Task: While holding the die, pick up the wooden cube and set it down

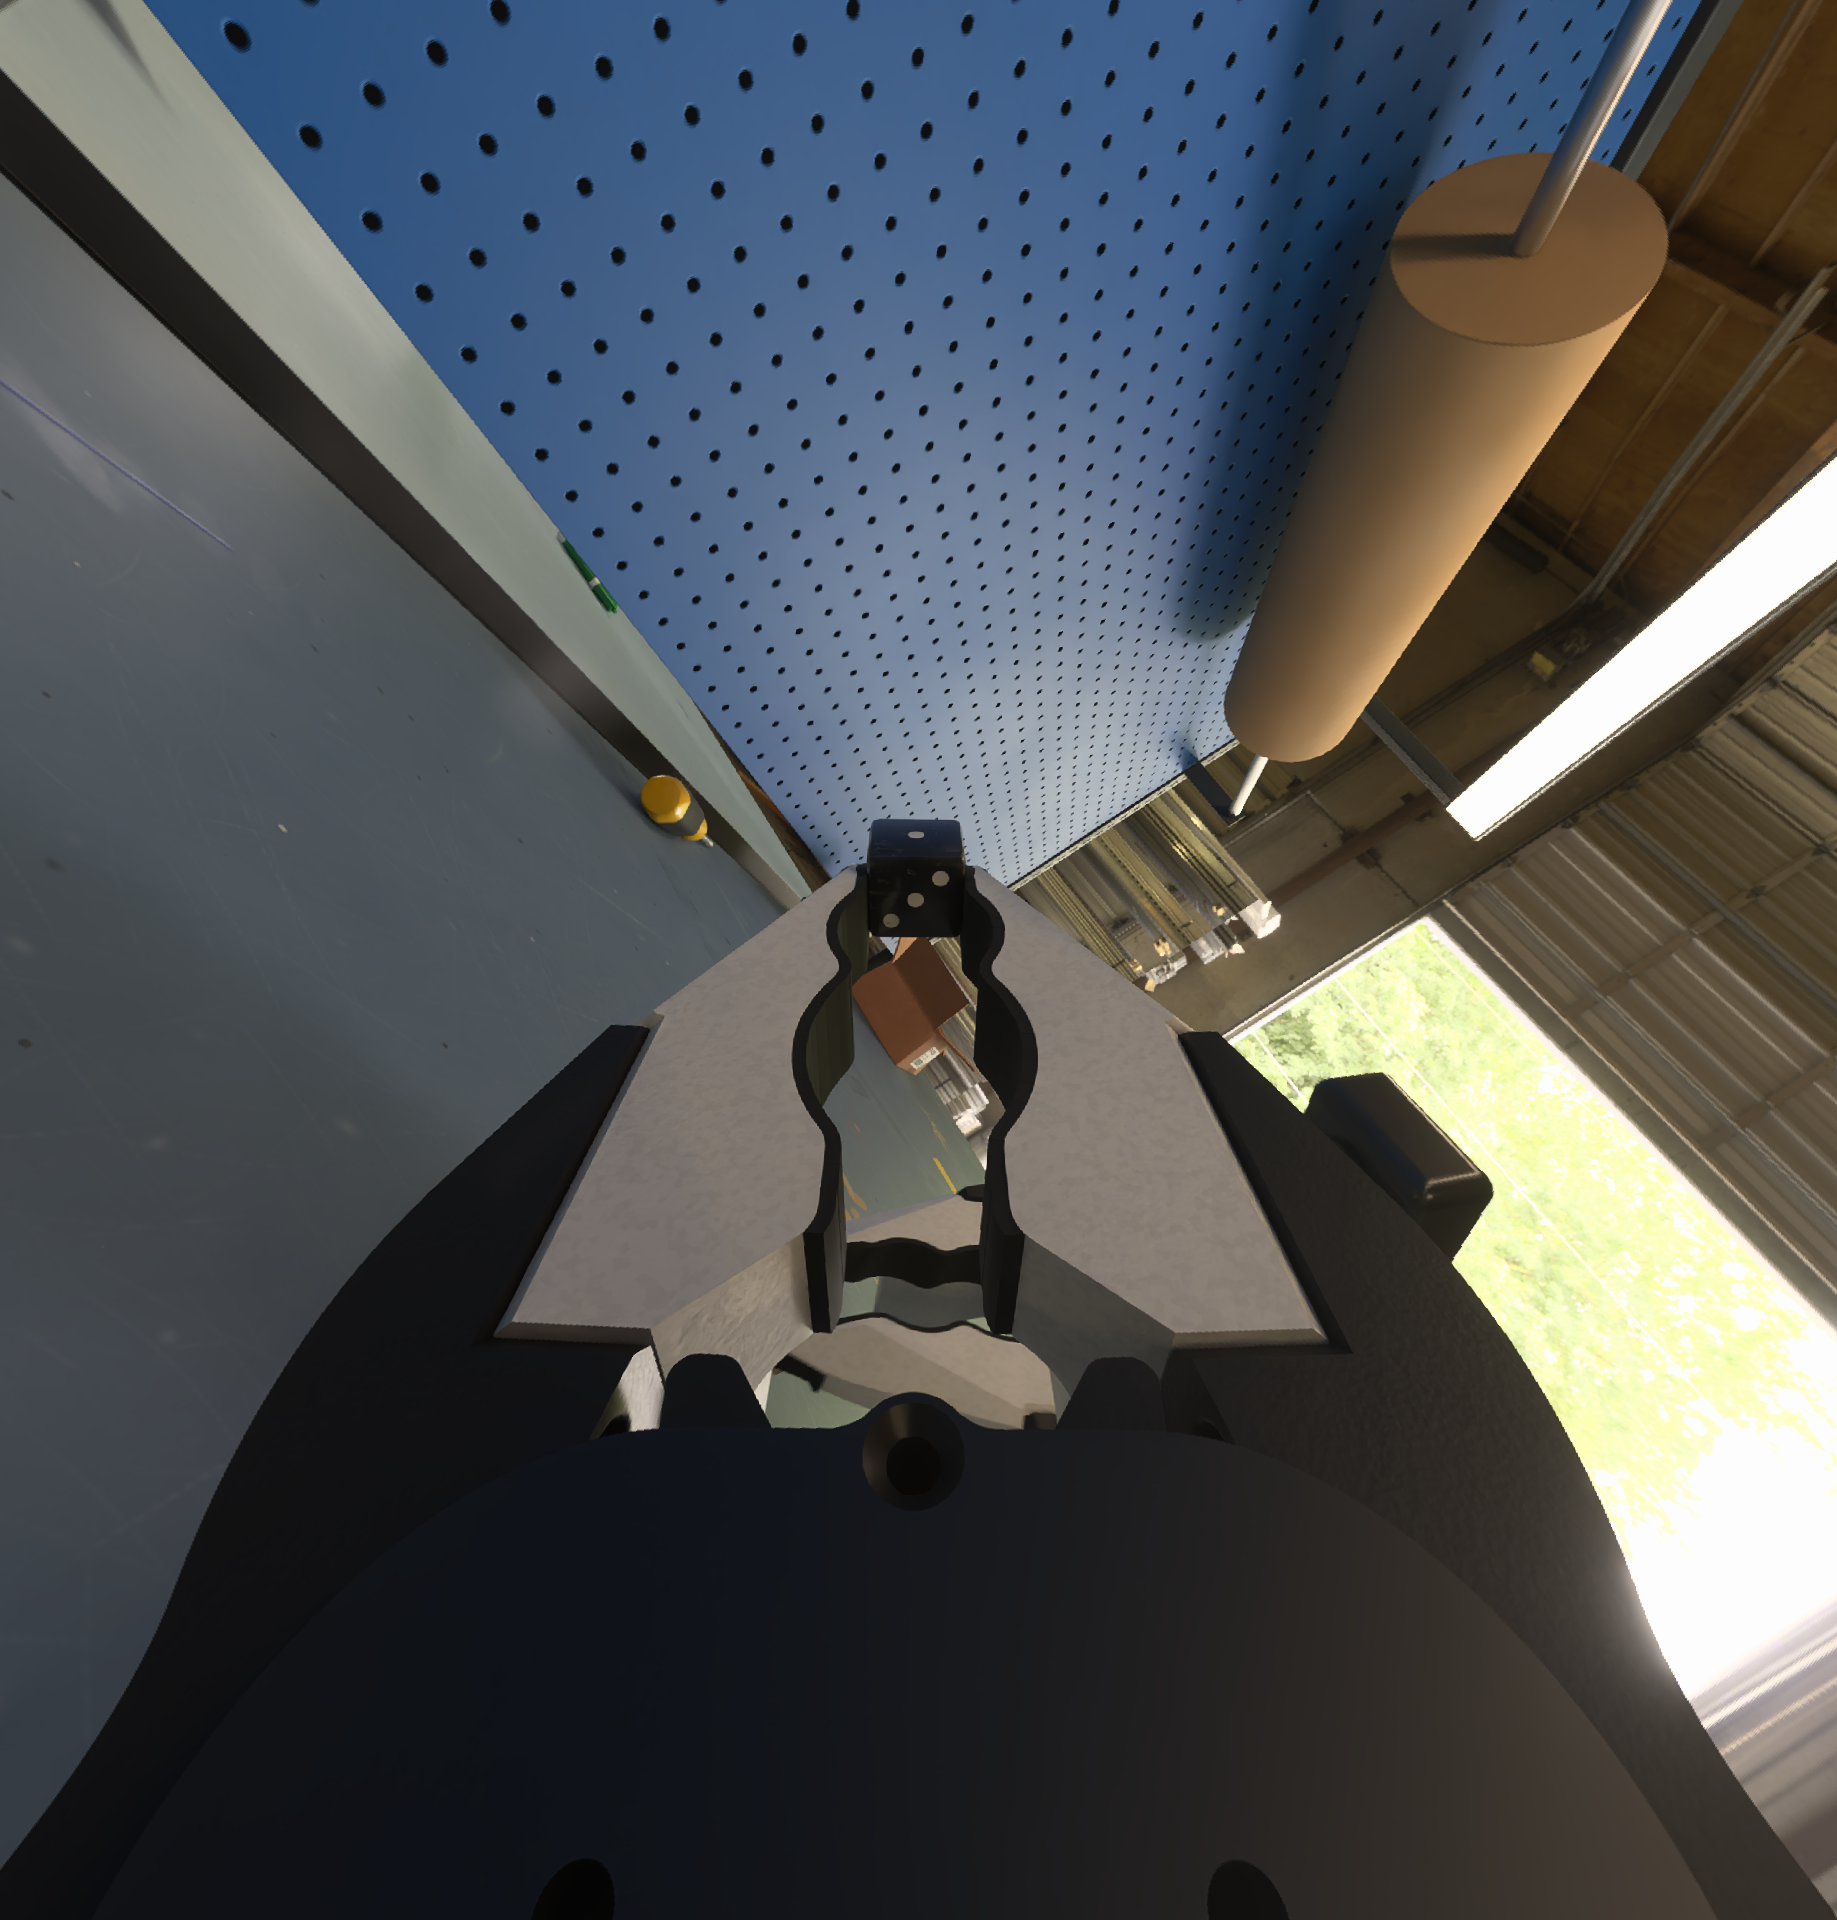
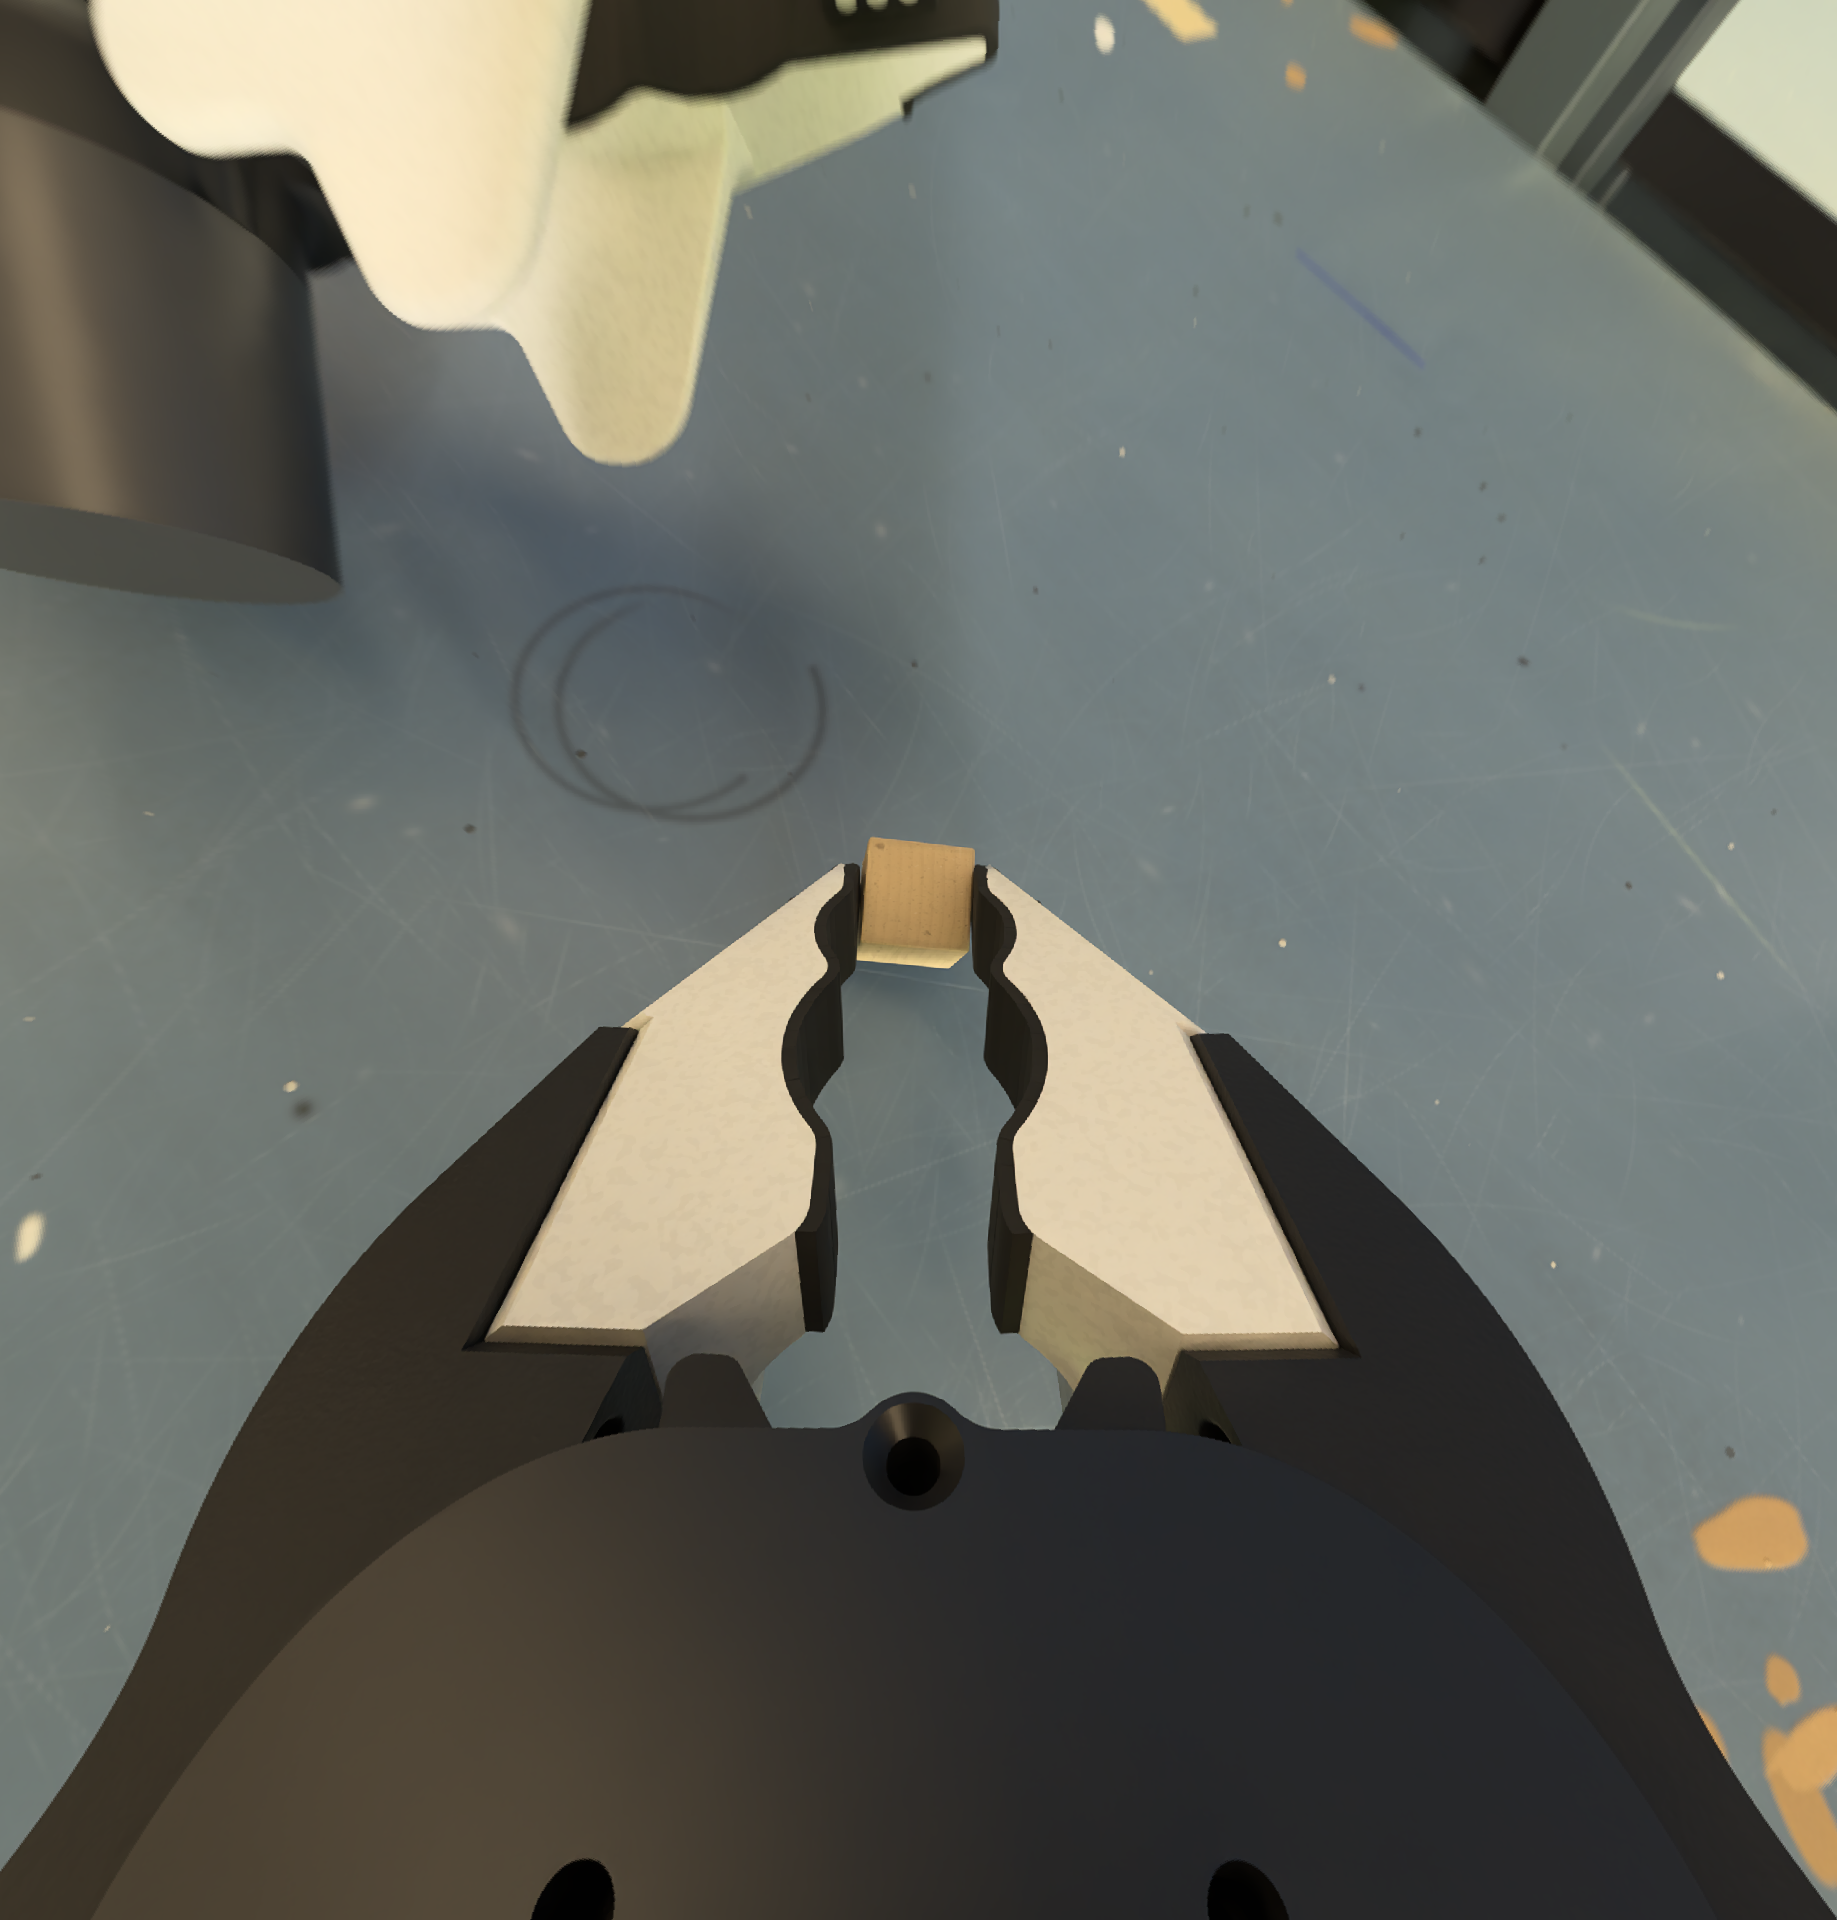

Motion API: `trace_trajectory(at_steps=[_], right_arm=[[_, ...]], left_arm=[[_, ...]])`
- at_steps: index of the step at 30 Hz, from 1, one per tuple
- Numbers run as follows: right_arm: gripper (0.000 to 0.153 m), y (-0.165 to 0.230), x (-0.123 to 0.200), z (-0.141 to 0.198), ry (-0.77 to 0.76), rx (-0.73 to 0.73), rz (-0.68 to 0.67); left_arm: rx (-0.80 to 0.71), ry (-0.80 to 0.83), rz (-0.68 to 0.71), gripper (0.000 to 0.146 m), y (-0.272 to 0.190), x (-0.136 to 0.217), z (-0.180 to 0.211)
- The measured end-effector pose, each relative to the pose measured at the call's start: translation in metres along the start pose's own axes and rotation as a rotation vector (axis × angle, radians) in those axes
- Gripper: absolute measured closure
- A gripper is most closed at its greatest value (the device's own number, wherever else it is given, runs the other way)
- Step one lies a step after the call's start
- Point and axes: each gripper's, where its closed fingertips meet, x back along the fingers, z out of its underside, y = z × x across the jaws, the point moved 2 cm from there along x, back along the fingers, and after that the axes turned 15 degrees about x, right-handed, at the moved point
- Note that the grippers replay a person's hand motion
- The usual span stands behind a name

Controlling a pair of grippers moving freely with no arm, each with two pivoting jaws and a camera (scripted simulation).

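In the left wrist view my left gripper (image 1: 915, 883) is shut on a black die (image 1: 915, 881) with white pips, held at its fingertips in the air in front of a blue pegboard. In the right wrist view my right gripper (image 2: 916, 902) is shut on a small pale wooden cube (image 2: 916, 900), gripped at the fingertips over the grey-blue table top (image 2: 1309, 675); I cannot tell whether the cube touches the table. The left gripper's body (image 2: 457, 208) shows large and blurred at the top left of the right wrist view.
A blue pegboard (image 1: 841, 416) stands behind the table with a brown paper roll (image 1: 1433, 457) on a rod. A yellow-handled tool (image 1: 673, 805) lies by the table's back edge. A metal frame post (image 2: 1620, 94) stands at the table's far right corner. Orange paint specks (image 2: 1755, 1558) mark the table.
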Motion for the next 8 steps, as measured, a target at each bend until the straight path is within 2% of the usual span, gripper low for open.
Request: trace_trajectory(at_steps=[4,8], right_arm=[[0.132,0.0002,-0.0097,0.0076,0.092,-0.002,0.008],[0.132,0.0017,-0.0114,0.0057,0.104,-0.010,0.009]], left_arm=[[0.031,0.023,-0.016,0.130,0.0031,0.0001,0.0026],[0.085,0.044,-0.035,0.130,0.0069,0.0009,0.0056]])
